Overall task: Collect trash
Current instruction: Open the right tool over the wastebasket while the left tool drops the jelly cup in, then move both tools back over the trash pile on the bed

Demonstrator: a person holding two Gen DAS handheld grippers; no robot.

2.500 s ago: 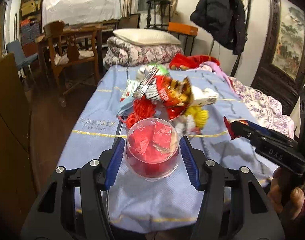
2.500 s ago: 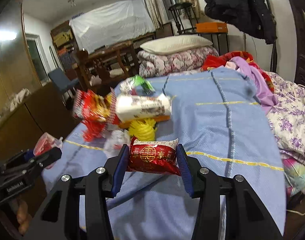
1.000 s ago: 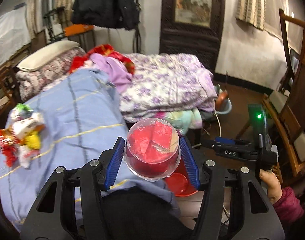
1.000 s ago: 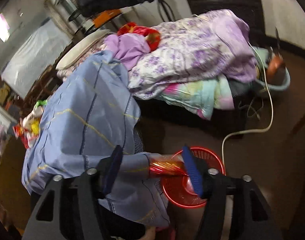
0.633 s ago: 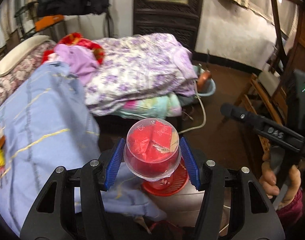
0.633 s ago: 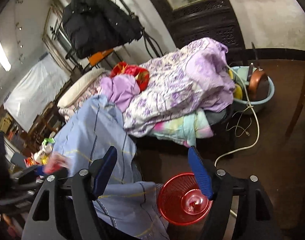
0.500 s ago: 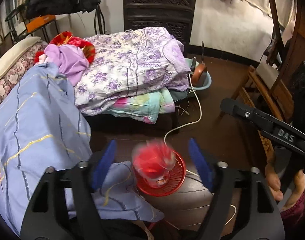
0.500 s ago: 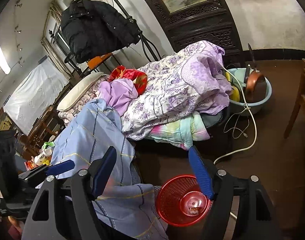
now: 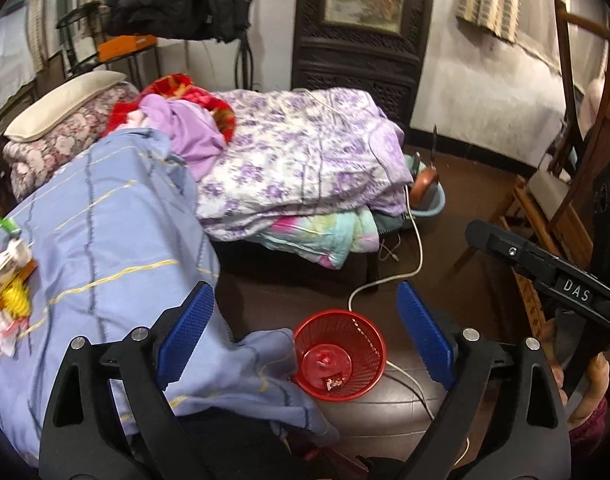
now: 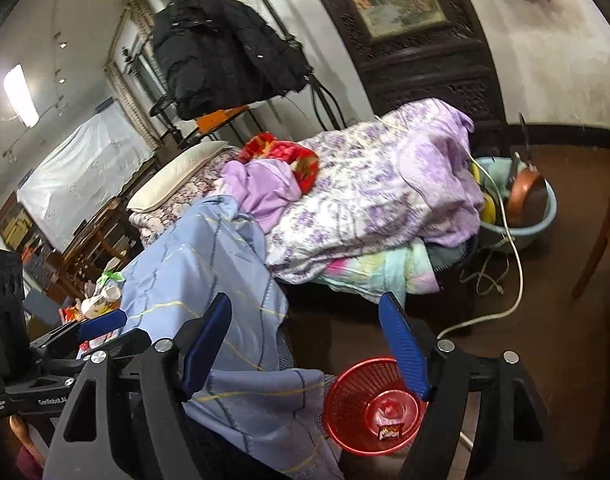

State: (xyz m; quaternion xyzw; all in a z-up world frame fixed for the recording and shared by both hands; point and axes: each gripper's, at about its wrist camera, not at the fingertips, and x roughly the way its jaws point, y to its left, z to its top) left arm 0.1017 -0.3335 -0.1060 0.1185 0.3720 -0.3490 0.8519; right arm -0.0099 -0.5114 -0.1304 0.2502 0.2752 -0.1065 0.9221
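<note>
I hold a gripper in each hand above a red mesh wastebasket [image 9: 340,354] that stands on the dark floor at the corner of a bed. My left gripper [image 9: 305,330] has just been opening; its blue pads are now spread wide with nothing between them. Half a second ago the clear round cup with red contents was dropping out of it. That cup [image 9: 325,362] now lies at the bottom of the wastebasket, next to a small red snack packet [image 9: 333,383]. My right gripper [image 10: 305,348] is also spread and empty, its jaws having just opened a little further; a second ago the packet was slipping from it over the basket.

Both pieces I carried are therefore in the basket, so this round of collecting looks finished. More trash remains: a heap of wrappers [image 9: 5,276] and a yellow item sits on the blue bedspread [image 9: 105,232], well away from the basket, at the left edge of my left view. I judge that going back to that heap is the next job.
</note>
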